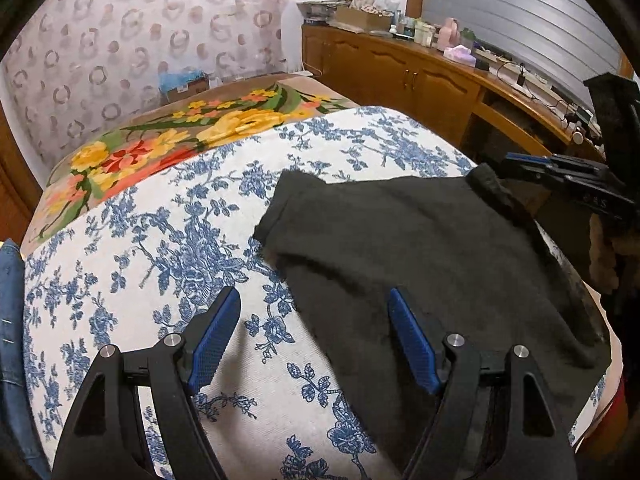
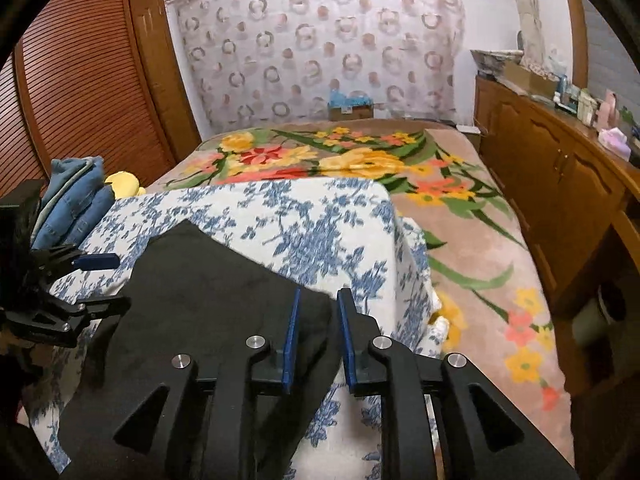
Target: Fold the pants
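While the left wrist view looks down along its own fingers, the left gripper (image 1: pixel 314 336) hangs with its jaws spread wide and nothing between the pads. The black pants (image 1: pixel 432 248) lie flat on the blue-flowered cloth (image 1: pixel 160 248) that covers the bed, just ahead of these jaws and off to their right; the right-hand pad sits over the near edge of the fabric, the left-hand pad over bare cloth. The folded piece runs longest from the jaws away toward the far right, where the right gripper (image 1: pixel 532 162) reaches in at the far corner of the cloth edge. Whether that gripper grips the corner cannot be told from here.

In the right wrist view, the right gripper (image 2: pixel 318 336) has its jaws only a little apart, with a narrow gap showing between the blue pads and no fabric pinched in it. The pants (image 2: pixel 208 292) lie below and to the left of these jaws, their right edge passing under the left-hand pad. The left gripper (image 2: pixel 100 280) comes in from the far left, spread, at the opposite side of the garment. A stack of blue jeans (image 2: pixel 76 204) rests beyond it.

Judging by this, the garment lies between the two hands, long axis running from one to the other, so either is close enough to take its own end for a further fold.
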`<state>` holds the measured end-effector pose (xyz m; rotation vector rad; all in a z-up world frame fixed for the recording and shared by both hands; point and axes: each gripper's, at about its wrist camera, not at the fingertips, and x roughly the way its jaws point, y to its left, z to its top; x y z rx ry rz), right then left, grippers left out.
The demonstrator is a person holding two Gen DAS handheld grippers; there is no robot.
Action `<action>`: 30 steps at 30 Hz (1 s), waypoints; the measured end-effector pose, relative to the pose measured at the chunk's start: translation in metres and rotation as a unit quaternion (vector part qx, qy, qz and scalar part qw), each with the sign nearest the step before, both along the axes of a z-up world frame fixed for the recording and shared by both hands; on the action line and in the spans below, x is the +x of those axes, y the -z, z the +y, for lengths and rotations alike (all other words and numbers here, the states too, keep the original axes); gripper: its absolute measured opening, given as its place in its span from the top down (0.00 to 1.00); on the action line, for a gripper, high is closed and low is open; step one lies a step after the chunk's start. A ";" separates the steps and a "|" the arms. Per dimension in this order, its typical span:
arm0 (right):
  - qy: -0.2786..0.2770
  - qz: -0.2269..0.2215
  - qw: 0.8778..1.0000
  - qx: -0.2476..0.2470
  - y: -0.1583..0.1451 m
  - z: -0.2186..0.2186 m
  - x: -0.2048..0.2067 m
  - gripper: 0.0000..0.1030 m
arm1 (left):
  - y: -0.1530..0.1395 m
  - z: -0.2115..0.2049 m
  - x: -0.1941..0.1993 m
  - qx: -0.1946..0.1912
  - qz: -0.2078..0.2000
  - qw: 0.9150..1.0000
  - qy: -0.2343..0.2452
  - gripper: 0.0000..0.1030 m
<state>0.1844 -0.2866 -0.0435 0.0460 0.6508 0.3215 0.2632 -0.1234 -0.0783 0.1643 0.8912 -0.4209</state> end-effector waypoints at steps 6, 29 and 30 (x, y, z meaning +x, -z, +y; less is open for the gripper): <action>-0.001 0.017 1.000 -0.009 0.004 0.006 0.004 0.75 | 0.007 0.000 0.000 0.005 0.007 1.000 0.001 0.25; 0.017 0.052 0.998 -0.013 0.011 -0.018 0.015 0.74 | 0.006 0.014 0.046 -0.033 0.023 0.999 -0.030 0.39; 0.015 0.052 0.998 -0.013 0.012 -0.016 0.016 0.74 | 0.008 0.013 0.049 -0.035 0.028 0.999 -0.030 0.42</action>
